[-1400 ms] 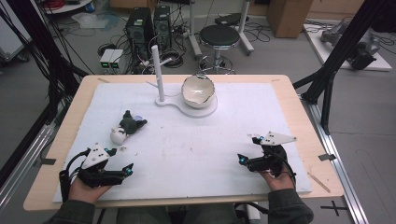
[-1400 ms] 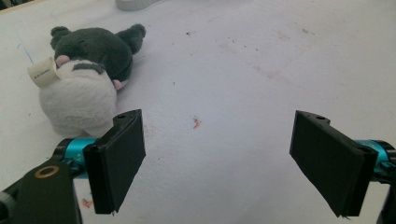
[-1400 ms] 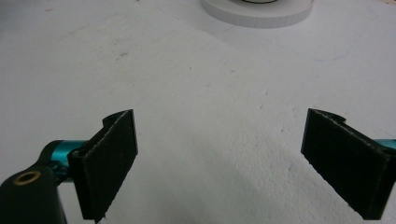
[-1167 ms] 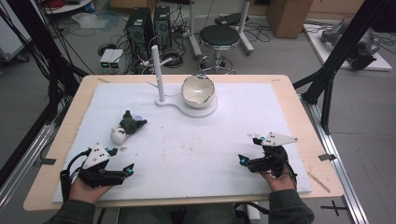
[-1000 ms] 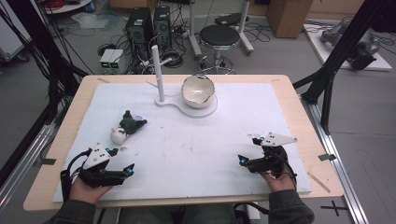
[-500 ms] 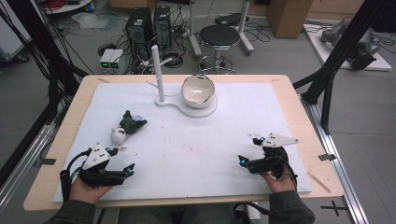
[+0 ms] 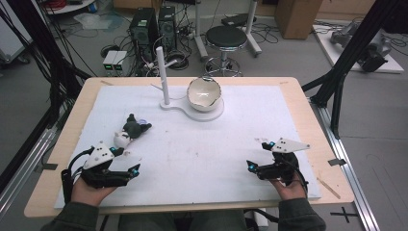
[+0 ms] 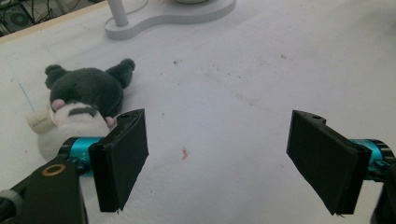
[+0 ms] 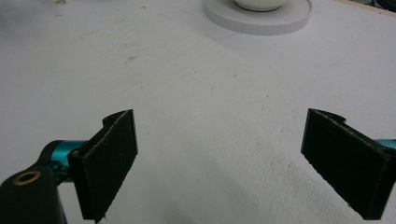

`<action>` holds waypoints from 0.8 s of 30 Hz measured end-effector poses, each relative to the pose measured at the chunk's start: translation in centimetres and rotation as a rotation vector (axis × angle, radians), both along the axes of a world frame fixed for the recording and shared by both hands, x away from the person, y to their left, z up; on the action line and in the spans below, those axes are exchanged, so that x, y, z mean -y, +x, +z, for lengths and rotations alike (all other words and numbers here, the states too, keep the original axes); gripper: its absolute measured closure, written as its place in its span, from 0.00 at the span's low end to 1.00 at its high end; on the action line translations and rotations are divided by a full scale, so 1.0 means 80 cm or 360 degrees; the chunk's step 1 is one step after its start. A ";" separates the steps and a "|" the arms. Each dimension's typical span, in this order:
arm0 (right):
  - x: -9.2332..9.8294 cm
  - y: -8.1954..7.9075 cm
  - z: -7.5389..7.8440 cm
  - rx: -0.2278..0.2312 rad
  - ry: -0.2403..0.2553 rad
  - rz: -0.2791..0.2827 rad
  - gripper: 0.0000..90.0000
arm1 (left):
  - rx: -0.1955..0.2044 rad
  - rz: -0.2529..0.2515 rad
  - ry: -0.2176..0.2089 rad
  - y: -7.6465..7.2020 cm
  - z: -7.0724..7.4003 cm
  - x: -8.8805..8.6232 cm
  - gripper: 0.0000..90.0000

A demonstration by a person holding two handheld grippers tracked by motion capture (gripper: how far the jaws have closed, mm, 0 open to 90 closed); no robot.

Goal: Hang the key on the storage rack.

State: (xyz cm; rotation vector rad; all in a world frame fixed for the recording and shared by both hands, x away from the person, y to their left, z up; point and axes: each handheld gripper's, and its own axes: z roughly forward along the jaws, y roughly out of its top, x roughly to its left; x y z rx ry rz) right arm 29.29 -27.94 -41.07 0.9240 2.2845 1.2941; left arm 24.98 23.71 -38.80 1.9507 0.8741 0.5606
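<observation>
A dark grey and white plush toy [image 7: 130,132] lies on the white mat at the left; in the left gripper view the plush toy [image 8: 84,100] sits just beyond the left jaw. My left gripper [image 7: 126,160] rests near the front left, a little short of the toy, open. Its jaws have just been closing slightly, and only bare mat shows between them [image 8: 224,163]. My right gripper [image 7: 260,155] rests at the front right, open over bare mat [image 9: 233,163]. A cracked white bowl [image 7: 204,92] sits on a white stand base [image 7: 192,111] at the back centre.
A white upright post [image 7: 162,72] rises from the stand's left end. The stand base [image 8: 177,11] shows far ahead of the left gripper, and its round end [image 9: 261,18] ahead of the right one. The white mat [image 7: 202,154] covers a wooden table [image 7: 308,110].
</observation>
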 end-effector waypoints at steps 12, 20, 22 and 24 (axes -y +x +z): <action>-0.001 0.006 0.004 0.0017 0.0036 0.0001 0.11 | -0.0049 0.0009 0.0028 0.032 0.029 -0.011 0.30; -0.006 0.009 0.003 0.0009 0.0031 0.0025 0.11 | -0.0088 0.0101 -0.0003 0.058 0.043 -0.026 0.31; -0.006 0.009 0.003 0.0009 0.0029 0.0025 0.11 | -0.0097 0.0104 0.0014 0.065 0.046 -0.029 0.31; -0.005 0.008 0.003 0.0006 0.0031 0.0017 0.11 | -0.0102 0.0115 0.0026 0.072 0.048 -0.030 0.31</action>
